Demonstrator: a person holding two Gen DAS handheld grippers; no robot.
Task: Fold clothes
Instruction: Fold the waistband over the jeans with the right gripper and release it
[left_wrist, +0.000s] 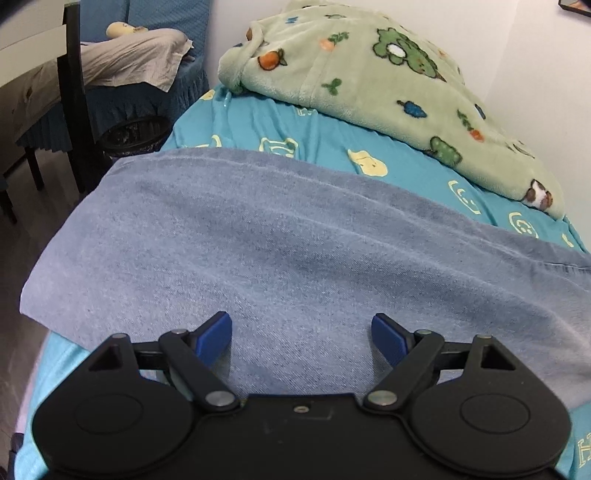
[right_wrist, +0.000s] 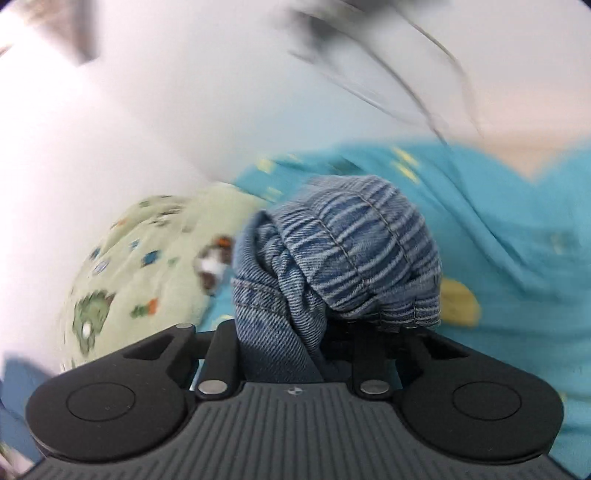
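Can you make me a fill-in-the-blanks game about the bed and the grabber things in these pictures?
1. The left gripper hovers over the denim with its jaws ____.
2. The right gripper is shut on a bunched-up piece of blue ____.
3. The fluffy blanket with little animals on it is pale ____.
4. The bedsheet under everything is bright ____.

Missing words: open; denim; green; blue

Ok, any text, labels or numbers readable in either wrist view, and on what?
"H": pale print on the turquoise bedsheet, cut off at the left wrist view's lower right edge; the rest is out of frame.
Denim garment, green fleece blanket: no text visible.
Right wrist view: motion-blurred, nothing readable.
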